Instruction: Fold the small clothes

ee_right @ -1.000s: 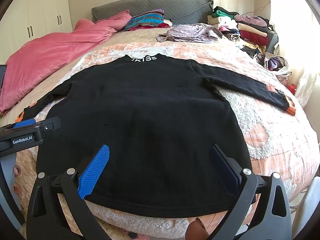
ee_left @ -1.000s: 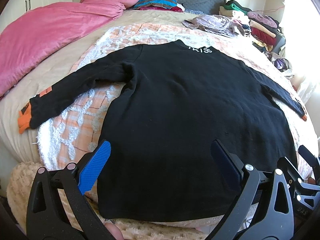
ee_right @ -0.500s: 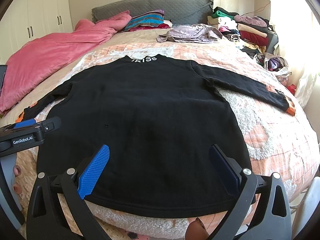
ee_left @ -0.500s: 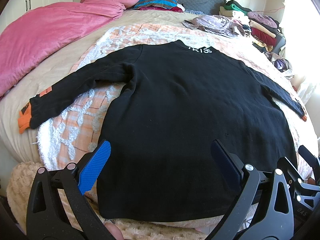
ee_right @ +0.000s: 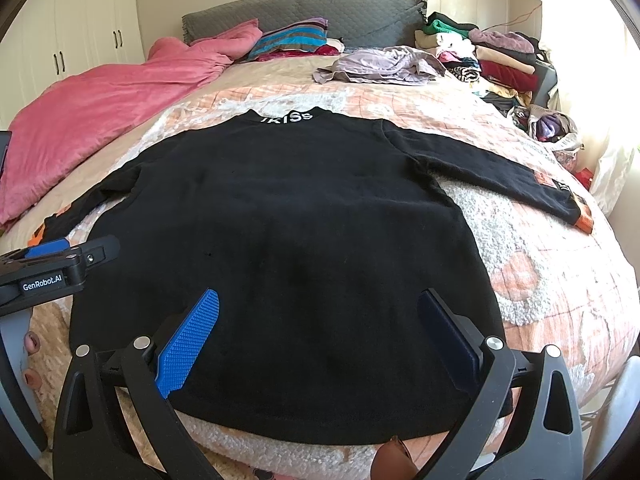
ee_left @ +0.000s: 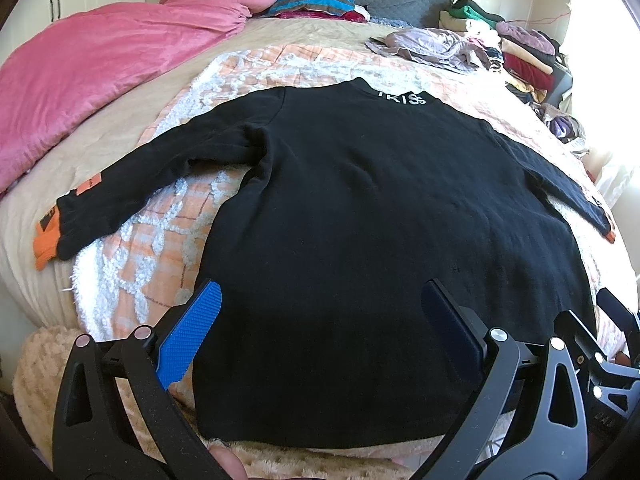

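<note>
A black long-sleeved sweater (ee_left: 360,220) lies flat on the bed, collar away from me, both sleeves spread out; it also shows in the right wrist view (ee_right: 288,232). Its cuffs are orange (ee_left: 46,240) (ee_right: 585,218). My left gripper (ee_left: 320,320) is open and empty, hovering above the sweater's hem near its left side. My right gripper (ee_right: 318,324) is open and empty above the hem's middle. The left gripper's body (ee_right: 52,272) shows at the left edge of the right wrist view.
The sweater rests on an orange-and-white blanket (ee_left: 160,248) over the bed. A pink duvet (ee_left: 88,72) lies at the left. A lilac garment (ee_right: 380,66) and stacks of folded clothes (ee_right: 492,56) sit at the back right. White wardrobes (ee_right: 80,40) stand behind.
</note>
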Demonstrator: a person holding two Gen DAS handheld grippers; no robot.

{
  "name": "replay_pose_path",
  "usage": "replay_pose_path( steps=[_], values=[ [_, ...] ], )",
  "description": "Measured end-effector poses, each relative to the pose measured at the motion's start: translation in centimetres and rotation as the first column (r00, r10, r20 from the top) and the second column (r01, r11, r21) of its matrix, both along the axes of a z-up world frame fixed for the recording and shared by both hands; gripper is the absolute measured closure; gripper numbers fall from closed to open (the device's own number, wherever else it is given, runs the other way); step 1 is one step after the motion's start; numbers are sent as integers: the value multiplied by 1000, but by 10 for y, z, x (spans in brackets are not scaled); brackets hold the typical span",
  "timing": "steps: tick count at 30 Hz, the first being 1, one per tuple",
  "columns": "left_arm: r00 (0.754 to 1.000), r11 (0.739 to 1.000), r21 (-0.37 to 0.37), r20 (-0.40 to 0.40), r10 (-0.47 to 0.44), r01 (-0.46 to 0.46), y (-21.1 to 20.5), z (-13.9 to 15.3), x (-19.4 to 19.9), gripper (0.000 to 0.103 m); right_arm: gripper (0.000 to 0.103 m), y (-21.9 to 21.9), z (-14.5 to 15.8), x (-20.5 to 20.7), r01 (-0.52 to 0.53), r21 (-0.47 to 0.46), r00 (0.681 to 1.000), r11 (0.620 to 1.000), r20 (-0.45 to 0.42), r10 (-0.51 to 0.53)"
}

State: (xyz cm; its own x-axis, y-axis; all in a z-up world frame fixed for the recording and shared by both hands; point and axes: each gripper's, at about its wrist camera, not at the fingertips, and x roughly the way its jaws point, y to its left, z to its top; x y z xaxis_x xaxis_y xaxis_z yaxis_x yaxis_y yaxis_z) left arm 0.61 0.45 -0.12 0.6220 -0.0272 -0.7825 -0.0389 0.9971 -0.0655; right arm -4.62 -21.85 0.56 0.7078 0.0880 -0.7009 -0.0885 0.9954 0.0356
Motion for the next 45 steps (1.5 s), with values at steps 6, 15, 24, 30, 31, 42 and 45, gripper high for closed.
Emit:
replay_pose_path(
  steps=[6,15,24,30,31,42,45],
  values=[
    [1000,1000,8,-8,-5,5,-3,2,19,9,4,-3,6,15,12,-7,1000,1000,12,-12],
    [1000,1000,7,-3,-7,7,-8,11,54,9,4,-7,20,52,26,8,999,1000,39,-26],
    [1000,1000,-1,-21,-14,14,-10,15,90,9,4,-12,19,91,39,42,999,998,14,-39],
    [999,1000,-13,-27,-22,22,-14,16,118,9,4,-23,17,119,68,69,998,995,-9,-67],
    [999,1000,-10,-27,-24,24,-15,15,123,9,4,-25,16,124,78,66,997,995,-15,-77],
    [997,999,0,-70,-40,40,-28,3,170,9,4,-83,2,160,248,48,968,968,-41,-246],
    [995,999,-8,-80,-53,52,-33,-1,182,9,4,-107,-1,167,308,49,951,950,-50,-305]
  ],
)
